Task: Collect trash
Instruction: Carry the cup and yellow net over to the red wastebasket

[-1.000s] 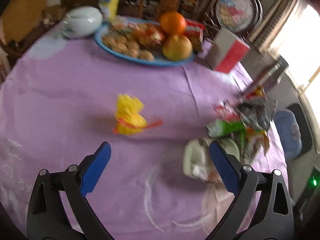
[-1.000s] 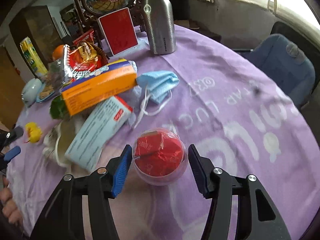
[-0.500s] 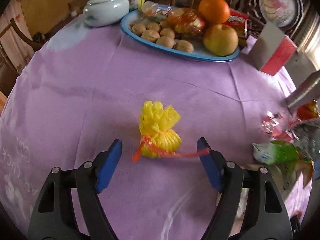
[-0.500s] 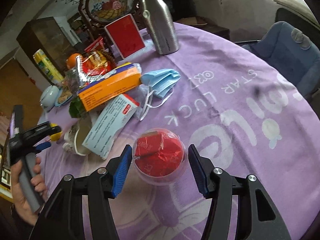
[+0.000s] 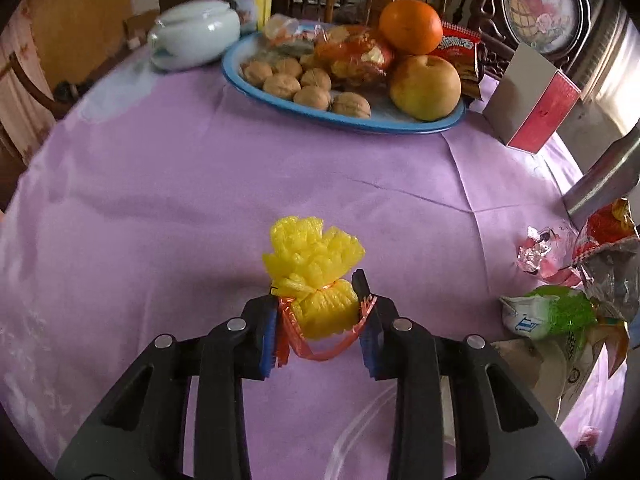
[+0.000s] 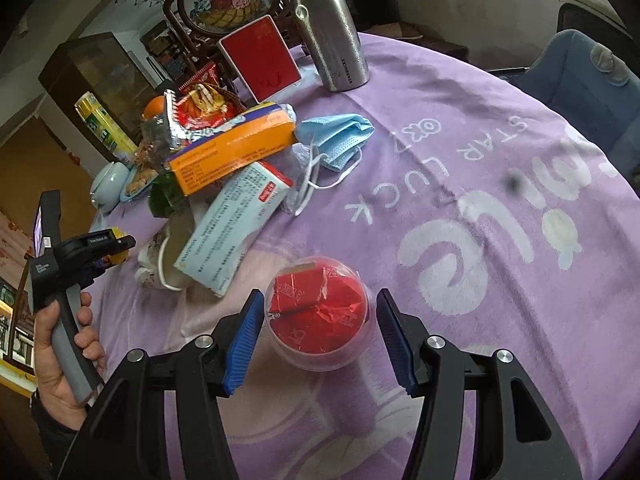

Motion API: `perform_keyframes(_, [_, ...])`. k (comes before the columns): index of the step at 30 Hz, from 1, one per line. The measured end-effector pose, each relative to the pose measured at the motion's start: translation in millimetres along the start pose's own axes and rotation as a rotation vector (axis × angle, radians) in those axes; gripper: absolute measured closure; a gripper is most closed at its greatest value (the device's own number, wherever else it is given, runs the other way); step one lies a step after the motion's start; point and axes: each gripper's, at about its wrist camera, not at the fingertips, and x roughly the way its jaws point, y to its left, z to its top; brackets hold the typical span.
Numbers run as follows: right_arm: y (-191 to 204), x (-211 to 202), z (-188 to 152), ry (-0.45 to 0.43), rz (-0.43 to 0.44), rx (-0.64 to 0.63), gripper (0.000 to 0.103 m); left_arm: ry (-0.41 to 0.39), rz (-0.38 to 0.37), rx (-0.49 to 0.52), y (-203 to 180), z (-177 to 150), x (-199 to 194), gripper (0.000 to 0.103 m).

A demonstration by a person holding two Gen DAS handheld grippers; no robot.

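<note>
Left gripper (image 5: 320,312): tilted steeply down, jaws closing – something sits between the blue pads.
Left hand (image 6: 68,364): at 8 o'clock in the right wrist view, wrapped round the handle.
Right gripper (image 6: 320,324): tilted down – jaws parted, pads clear.

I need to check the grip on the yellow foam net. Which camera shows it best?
The left wrist view: the yellow foam net sits large between the closing left hand-held gripper. The right wrist view shows only a yellow sliver behind that gripper.
</note>
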Motion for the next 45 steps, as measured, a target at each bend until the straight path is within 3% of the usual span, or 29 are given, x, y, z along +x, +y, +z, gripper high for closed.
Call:
perform_keyframes(5, [1.4, -29.7, -15.7, -0.044, 0.009, -0.013, 0.046, -0.088, -0.045, 0.020, -20.0, -4.7, -42.8, 0.069])
perform_keyframes(10, [-12.2, -73.7, -35.6, -0.113, 0.005, -0.008, 0.046, -0.196, -0.129, 0.156, -70.3, -31.2, -102.6, 0.069])
perform_keyframes(15, [-31.7, -111.9, -57.6, -0.158, -0.014, -0.012, 0.046, -0.255, -0.237, 0.292, -111.9, -70.6, -153.5, 0.069])
perform_keyframes(19, [-43.6, -134.8, -75.7, -0.206, -0.064, -0.027, 0.046, -0.255, -0.330, 0.432, -145.4, -117.4, -181.6, 0.069])
perform_keyframes(26, [-76.3, -158.6, -112.4, -0.299, -0.116, 0.036, 0.046, -0.157, -0.492, 0.641, -178.6, -190.9, -196.8, 0.069])
perform_keyframes(33, [-96.7, -176.2, -138.7, -0.373, -0.228, 0.033, 0.046, -0.118, -0.473, 0.705, -197.2, -227.8, -187.3, 0.069])
perform_keyframes(45, [-167.8, -204.3, -186.7, -0.395, -0.263, 0.164, 0.046, -0.119, -0.470, 0.854, -244.7, -290.6, -194.6, 0.069])
